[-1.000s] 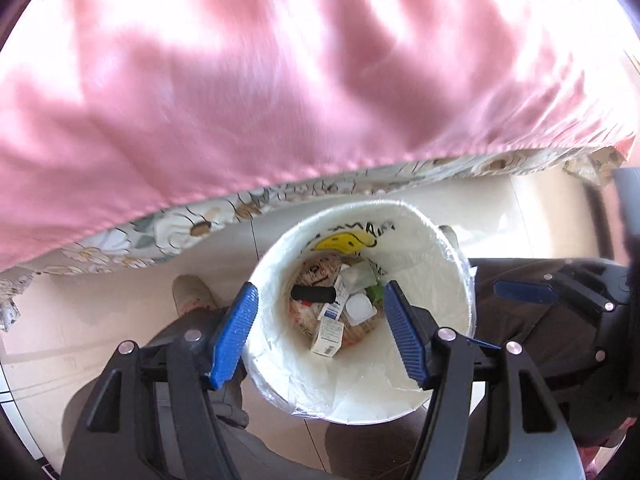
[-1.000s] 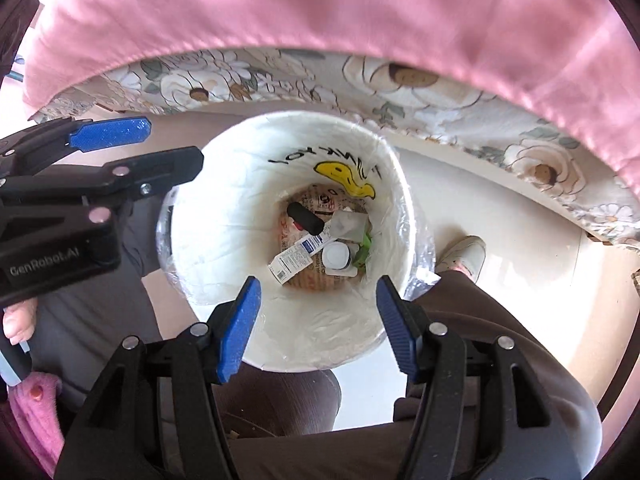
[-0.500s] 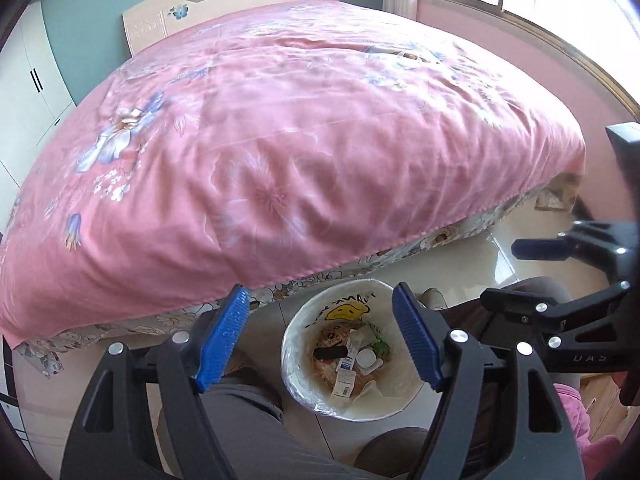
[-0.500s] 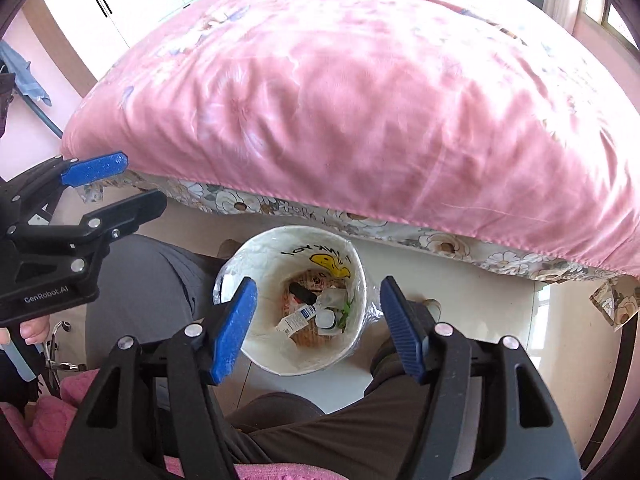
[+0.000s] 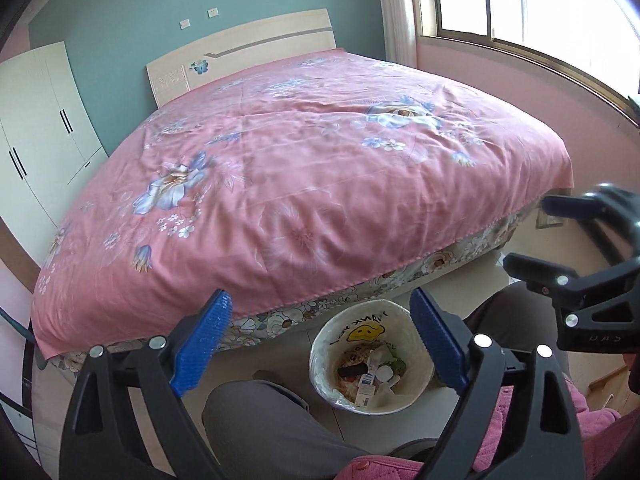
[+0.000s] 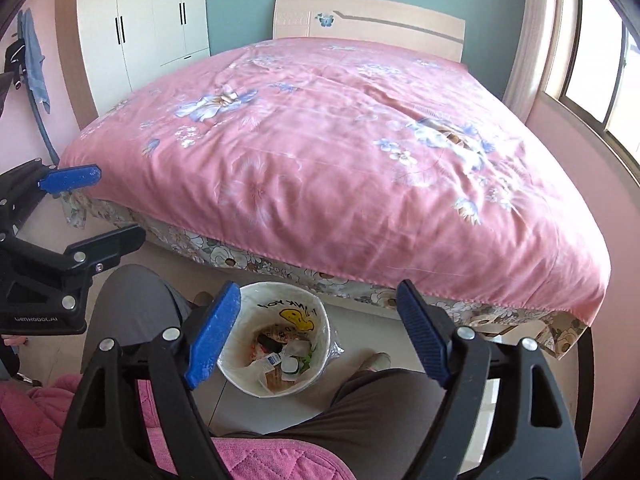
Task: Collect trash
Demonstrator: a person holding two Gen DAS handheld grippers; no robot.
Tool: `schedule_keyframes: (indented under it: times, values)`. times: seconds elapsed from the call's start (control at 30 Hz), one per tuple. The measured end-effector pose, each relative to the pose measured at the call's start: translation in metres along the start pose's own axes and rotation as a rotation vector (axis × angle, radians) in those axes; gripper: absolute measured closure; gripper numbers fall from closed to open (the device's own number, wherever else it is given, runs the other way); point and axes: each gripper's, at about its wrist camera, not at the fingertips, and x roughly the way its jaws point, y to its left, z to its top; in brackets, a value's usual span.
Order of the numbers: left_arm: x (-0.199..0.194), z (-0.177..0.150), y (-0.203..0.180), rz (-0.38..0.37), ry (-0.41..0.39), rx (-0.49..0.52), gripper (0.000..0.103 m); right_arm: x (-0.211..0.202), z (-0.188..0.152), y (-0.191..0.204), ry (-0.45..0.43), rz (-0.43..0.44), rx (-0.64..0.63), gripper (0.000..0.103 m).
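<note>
1. Left gripper (image 5: pixel 320 336): its blue pads (image 5: pixel 202 344) stand wide apart and the jaws are opening; nothing is between them, and they touch nothing
2. Right gripper (image 6: pixel 316 330): its blue pads (image 6: pixel 212 340) are likewise well apart and opening, with nothing held
3. Each gripper shows at the edge of the other's view, the right one at the right of the left view (image 5: pixel 568 240), the left one at the left of the right view (image 6: pixel 84 208)
4. Below both, on the pale tile floor (image 6: pixel 360 332), stands the bin (image 5: pixel 320 360), white, lined with a clear bag, a yellow smiley printed on its inner wall
5. The trash (image 5: pixel 370 372) lies in the bottom of the bin: a dark tube, a small carton, a white cap, scraps of wrapper
6. The bin sits between the person's knees (image 5: pixel 256 412), grey trousers on either side, with a pink quilted cloth (image 6: pixel 256 460) nearest the cameras
7. Just beyond the bin is the bed (image 5: pixel 312 184), its pink flowered cover hanging over a floral valance
8. Further off: headboard (image 6: pixel 368 20), white wardrobe (image 6: pixel 148 32), window (image 5: pixel 532 4)
</note>
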Motion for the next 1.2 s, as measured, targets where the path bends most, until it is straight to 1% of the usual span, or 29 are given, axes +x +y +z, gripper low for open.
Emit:
schedule_keyframes:
  times: [0.1,0.2,0.27,0.3,0.4,0.6,0.9,1.2]
  values:
    - [-0.01,-0.008,0.006,0.003,0.001,-0.037,0.009,-0.019,-0.004,-0.001,-0.048,-0.023,0.068,0.023]
    - [-0.019,-0.015,0.005,0.03,-0.015,-0.039,0.009,-0.03,-0.008,-0.002,-0.08,-0.039,0.111,0.022]
    - [-0.021,-0.016,0.003,0.026,-0.018,-0.039,0.009,-0.032,-0.01,-0.003,-0.084,-0.099,0.122,0.022]
    - [-0.022,-0.017,0.003,0.022,-0.02,-0.04,0.009,-0.034,-0.01,-0.006,-0.081,-0.105,0.132,0.022]
    - [-0.023,-0.018,0.002,0.014,-0.022,-0.046,0.009,-0.033,-0.012,-0.012,-0.066,-0.109,0.163,0.022]
    - [-0.023,-0.018,0.003,0.012,-0.022,-0.063,0.009,-0.028,-0.016,-0.011,-0.039,-0.105,0.169,0.022]
    - [-0.024,-0.019,0.003,0.02,-0.03,-0.061,0.009,-0.033,-0.014,-0.006,-0.067,-0.104,0.149,0.022]
    - [-0.024,-0.018,0.004,0.019,-0.027,-0.064,0.009,-0.032,-0.014,-0.005,-0.063,-0.095,0.144,0.022]
